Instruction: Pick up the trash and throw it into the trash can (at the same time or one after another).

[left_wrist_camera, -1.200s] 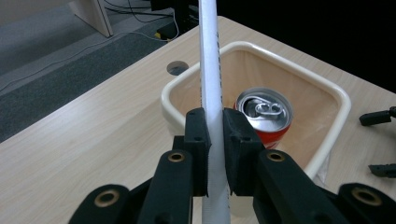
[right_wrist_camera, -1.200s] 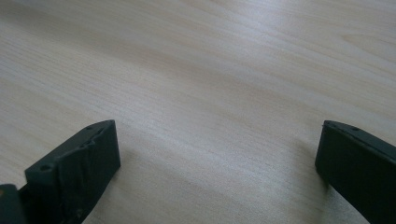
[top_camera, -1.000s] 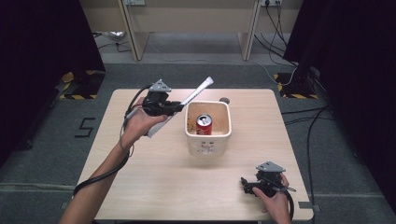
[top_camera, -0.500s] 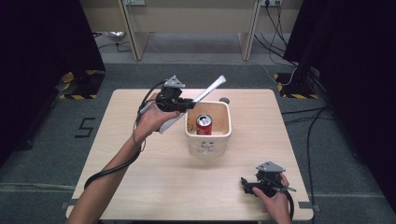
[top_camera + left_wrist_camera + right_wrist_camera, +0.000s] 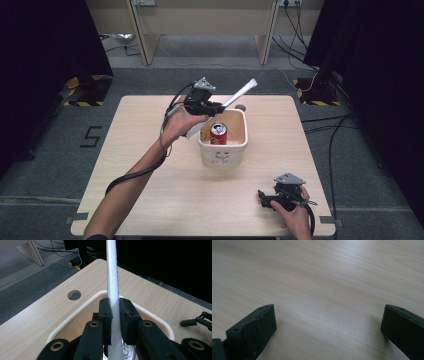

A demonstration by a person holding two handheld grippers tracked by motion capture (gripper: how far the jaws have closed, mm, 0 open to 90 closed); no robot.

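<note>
A long white tube (image 5: 239, 95) sticks up and to the right, held over the left rim of a cream bin (image 5: 236, 146). My left gripper (image 5: 216, 107) is shut on it. In the left gripper view the tube (image 5: 112, 270) runs up between the two black jaws of the left gripper (image 5: 115, 312), above the bin's rim (image 5: 82, 307). A red drink can (image 5: 218, 133) stands upright inside the bin. My right gripper (image 5: 262, 196) rests near the table's front right edge, and the right gripper (image 5: 327, 322) stands open over bare wood.
The light wooden table (image 5: 150, 175) has a round cable hole (image 5: 74, 295) behind the bin. Grey carpet, cables and black curtains surround the table. A wooden desk's legs stand beyond the far edge.
My left gripper has carried the white tube to the right, from left of the bin to over its left rim. The right gripper has stayed put.
</note>
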